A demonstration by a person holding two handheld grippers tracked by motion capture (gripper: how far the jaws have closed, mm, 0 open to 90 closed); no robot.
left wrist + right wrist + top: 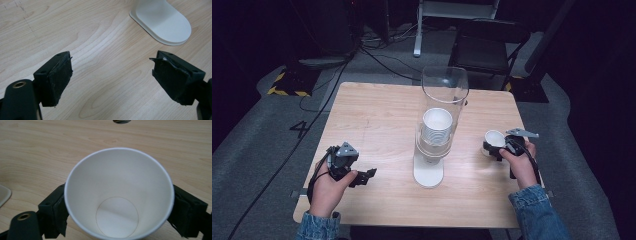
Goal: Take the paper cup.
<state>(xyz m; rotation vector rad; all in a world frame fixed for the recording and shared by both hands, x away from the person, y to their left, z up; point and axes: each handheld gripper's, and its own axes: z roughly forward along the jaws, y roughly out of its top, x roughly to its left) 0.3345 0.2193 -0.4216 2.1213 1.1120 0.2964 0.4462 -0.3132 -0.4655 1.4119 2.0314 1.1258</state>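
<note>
White paper cup (pixel 117 195), upright on the wooden table (pixel 382 120), stands between the spread jaws of the right gripper (pixel 117 215), apparently released beside the clear cup dispenser (pixel 434 135), while the left gripper (pixel 112 75) idles, unclenched and empty.

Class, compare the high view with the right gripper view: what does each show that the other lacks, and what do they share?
Extra in the high view: the clear dispenser with stacked cups, the left hand-held gripper and a chair. Extra in the right gripper view: the inside bottom of the white cup and a hole in the table. Shared: that cup standing between the jaws of the right hand-held gripper, on the wooden table.
</note>
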